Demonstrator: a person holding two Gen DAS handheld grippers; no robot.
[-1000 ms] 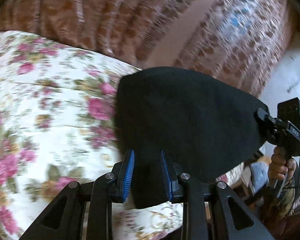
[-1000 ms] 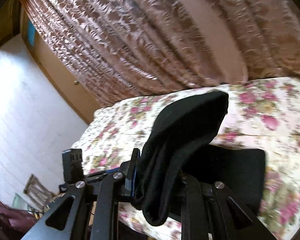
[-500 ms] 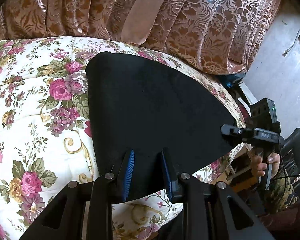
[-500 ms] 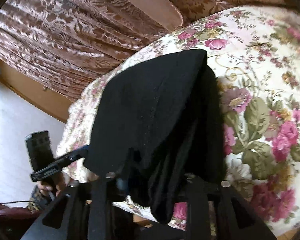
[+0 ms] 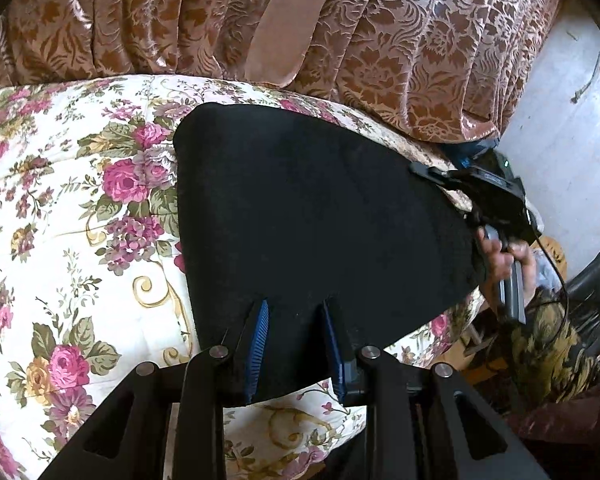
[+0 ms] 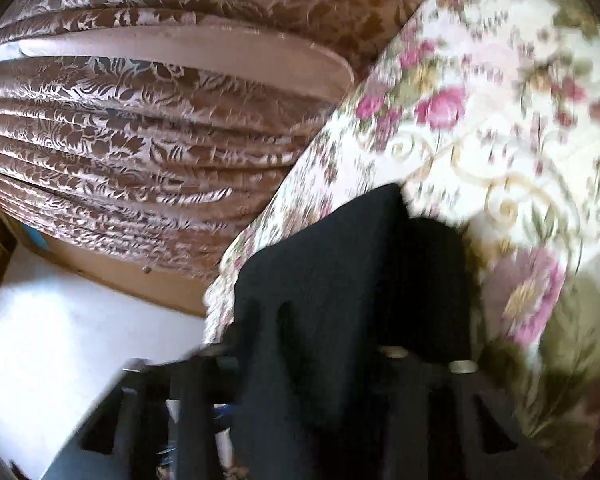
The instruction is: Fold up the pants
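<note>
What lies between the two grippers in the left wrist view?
The black pants span the stretch. The left gripper pinches their near edge, the right gripper meets their far right edge, and the floral bedspread lies beneath.

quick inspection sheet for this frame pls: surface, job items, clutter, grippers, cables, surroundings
Surface: floral bedspread, bare around the cloth.
Job's things: black pants spread flat on the bed, near edge lifted.
Clutter: nothing seen on the bed.
Grippers: left gripper has the near edge between its fingers; right gripper at the far corner, its view blurred, cloth covering it.
Cables: black cable by the right hand.
Surroundings: brown curtains, white wall.
</note>
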